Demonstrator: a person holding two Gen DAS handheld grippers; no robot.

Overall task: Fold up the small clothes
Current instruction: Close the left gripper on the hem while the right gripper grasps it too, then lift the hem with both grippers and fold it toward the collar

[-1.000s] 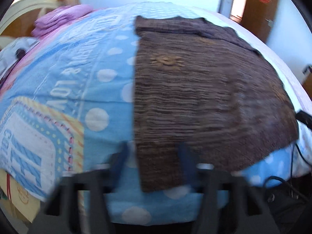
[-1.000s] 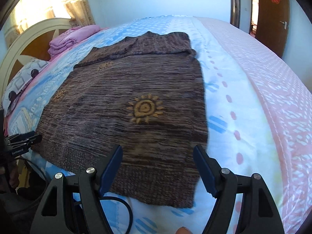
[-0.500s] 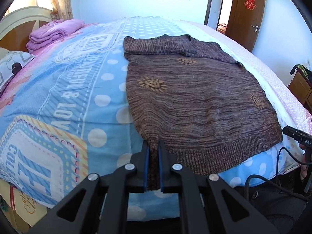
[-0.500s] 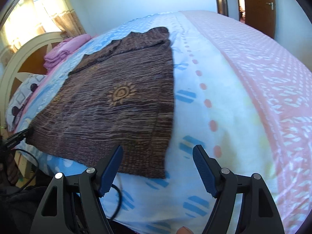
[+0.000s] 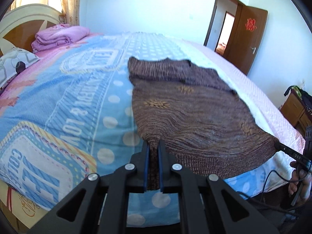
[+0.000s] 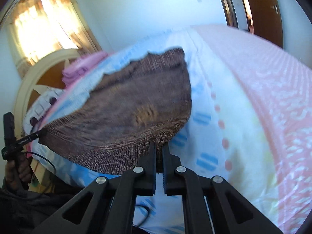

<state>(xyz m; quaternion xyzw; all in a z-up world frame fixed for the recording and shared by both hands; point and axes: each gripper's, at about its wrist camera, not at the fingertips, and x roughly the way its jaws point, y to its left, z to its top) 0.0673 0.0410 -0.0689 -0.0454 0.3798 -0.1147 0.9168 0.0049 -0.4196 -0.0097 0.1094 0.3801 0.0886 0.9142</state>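
Note:
A brown knitted sweater point(image 5: 195, 113) with small orange sun motifs lies spread on the bed, its ribbed hem nearest me and lifted off the cover. My left gripper point(image 5: 153, 146) is shut on the hem's left corner, knit pinched between its blue pads. In the right wrist view my right gripper point(image 6: 159, 146) is shut on the hem's right corner of the same sweater point(image 6: 132, 105), which is blurred there. The right gripper's tip point(image 5: 280, 146) shows at the far hem corner in the left wrist view, and the left gripper's tip point(image 6: 37, 134) shows likewise in the right wrist view.
The bed has a blue printed cover point(image 5: 68, 101) and a pink-and-white part point(image 6: 253, 97). Folded pink bedding point(image 5: 58, 37) and a patterned pillow point(image 5: 13, 64) lie by the headboard point(image 5: 23, 19). A brown door point(image 5: 247, 37) stands open. A wooden cabinet point(image 5: 296, 111) is right of the bed. Cables hang below the edge.
The left gripper shut on the hem's left corner and lifted it. The right gripper, wide open half a second ago, is now shut on the right corner, and the hem has risen.

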